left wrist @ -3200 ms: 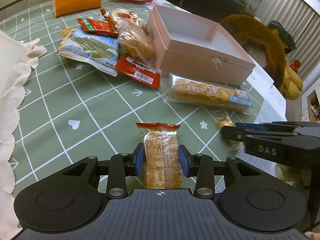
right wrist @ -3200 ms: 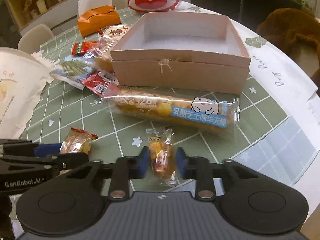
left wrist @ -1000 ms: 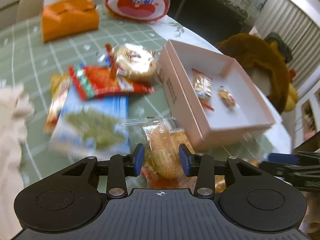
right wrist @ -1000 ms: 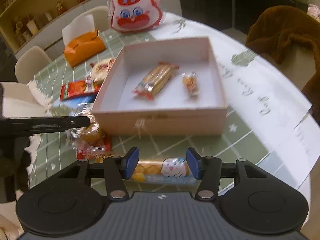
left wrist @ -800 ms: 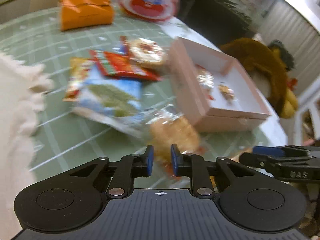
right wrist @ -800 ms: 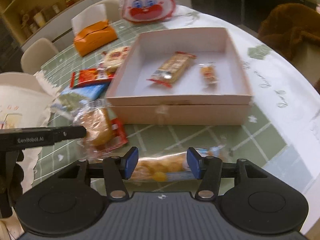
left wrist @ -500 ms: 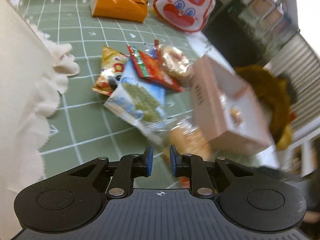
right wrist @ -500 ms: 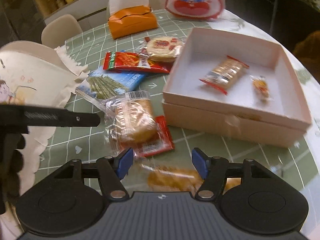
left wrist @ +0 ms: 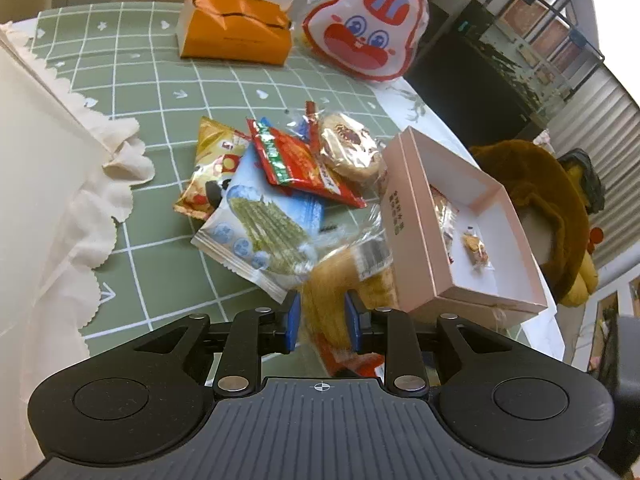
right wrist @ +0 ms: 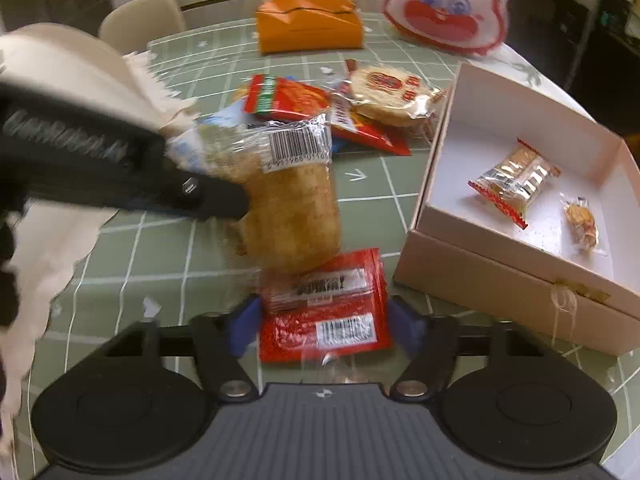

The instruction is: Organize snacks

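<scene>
Left gripper [left wrist: 322,322] clamped on the wrapped bread bun [left wrist: 340,280], bun lifted off the desk [left wrist: 168,264], just left of the pink box [left wrist: 404,216]. In the right wrist view the bun [right wrist: 292,208] hangs above the red snack packet [right wrist: 324,312]. Right gripper [right wrist: 324,324] spread wide, fingers on either side of the red packet; contact uncertain, frame blurred there. Inside the box [right wrist: 480,276]: a wafer pack [right wrist: 512,180] and a small wrapped candy [right wrist: 582,220], apart from each other. Left of the box, a loose pile: round rice cracker [left wrist: 348,148], red sachet [left wrist: 296,164], blue seaweed bag [left wrist: 260,224], yellow packet [left wrist: 208,176]. Beyond the box, orange tissue box [left wrist: 236,32] and rabbit-face bag [left wrist: 364,28].
</scene>
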{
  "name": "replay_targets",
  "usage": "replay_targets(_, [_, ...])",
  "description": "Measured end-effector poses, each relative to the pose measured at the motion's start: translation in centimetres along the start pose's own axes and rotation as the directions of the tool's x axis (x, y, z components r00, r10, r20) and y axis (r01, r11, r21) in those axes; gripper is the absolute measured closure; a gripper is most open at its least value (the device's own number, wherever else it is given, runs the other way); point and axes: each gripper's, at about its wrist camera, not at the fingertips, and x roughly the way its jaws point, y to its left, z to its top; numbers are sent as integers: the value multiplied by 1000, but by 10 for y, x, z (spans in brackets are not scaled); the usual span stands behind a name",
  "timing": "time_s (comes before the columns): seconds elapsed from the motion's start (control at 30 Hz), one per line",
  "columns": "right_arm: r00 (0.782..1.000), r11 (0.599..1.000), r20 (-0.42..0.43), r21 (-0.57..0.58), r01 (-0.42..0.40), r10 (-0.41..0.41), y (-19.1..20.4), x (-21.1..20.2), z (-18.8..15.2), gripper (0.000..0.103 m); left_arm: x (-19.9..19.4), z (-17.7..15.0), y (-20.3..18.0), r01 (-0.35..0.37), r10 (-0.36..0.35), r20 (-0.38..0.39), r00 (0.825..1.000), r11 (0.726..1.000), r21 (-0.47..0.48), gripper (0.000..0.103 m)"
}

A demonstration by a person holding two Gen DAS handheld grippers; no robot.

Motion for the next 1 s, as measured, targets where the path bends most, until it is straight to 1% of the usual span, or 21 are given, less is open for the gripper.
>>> replay_targets(0.03, [1000,1000,0,10,-8,8,-4,-4,-3,51,-1,0,0,-1,1,4,1000,1000,-4,75])
replay_targets(0.1, [1000,999,-6,40,-17,17,-14,-14,-10,58,-2,2,0,-7,7,17,1000,1000,-18,75])
replay_targets(0.13, [999,998,-16,57,-30,31,-21,-17,-14,68,-2,3,1,-11,12,24,1000,1000,-27,75])
replay_targets(0.17, [998,996,-28,82,-45,47,-28,-21,-19,74,-3,3,1,-15,16,29,999,999,-35,75])
replay_targets(0.2, [999,994,-31,102,-41,44,-34,-24,-24,75,-3,4,0,-15,17,33,999,999,-42,75])
replay_targets(0.27, [1000,994,-27,111,-3,6,-44,-32,-34,75,-3,5,-5,-14,16,46,999,999,-35,75])
replay_targets(0.33, [999,993,-32,117,30,-27,-51,-38,-43,75,-2,7,-16,2,-1,56,998,1000,-13,75])
replay_targets(0.4, [999,990,-32,134,47,-44,-60,-43,-50,75,3,10,-31,13,-14,61,998,999,31,75])
replay_targets(0.43, [998,988,-32,143,54,-50,-63,-45,-52,75,8,12,-38,2,-6,60,998,998,62,75])
replay_targets(0.5, [998,985,-31,161,64,-60,-69,-48,-55,75,20,13,-50,-48,41,62,997,991,122,75])
replay_targets(0.57, [998,982,-31,179,65,-60,-74,-50,-56,75,34,14,-56,-81,73,56,996,984,161,75])
replay_targets(0.6, [998,980,-32,187,61,-56,-75,-51,-57,74,41,13,-57,-88,81,49,996,981,172,75])
replay_targets(0.63, [998,980,-35,193,54,-48,-75,-52,-57,69,46,12,-58,-97,90,45,995,977,188,75])
replay_targets(0.67, [999,980,-37,196,45,-39,-74,-52,-57,57,50,10,-59,-105,98,46,994,972,209,75])
replay_targets(0.7, [999,980,-33,195,39,-33,-72,-52,-56,49,52,7,-61,-119,110,52,993,966,231,75])
replay_targets(0.73, [999,982,-25,186,37,-32,-68,-52,-54,37,51,5,-63,-127,116,57,992,957,259,75])
replay_targets(0.77, [999,985,-16,166,36,-34,-63,-53,-53,34,50,1,-65,-126,115,54,992,950,284,75])
replay_targets(0.9, [1000,992,-21,124,25,-22,-45,-45,-46,32,42,-16,-69,-93,93,17,996,921,378,75])
replay_targets(1.0, [999,992,-31,126,15,-11,-36,-33,-42,32,35,-24,-66,-70,78,-5,997,918,390,74])
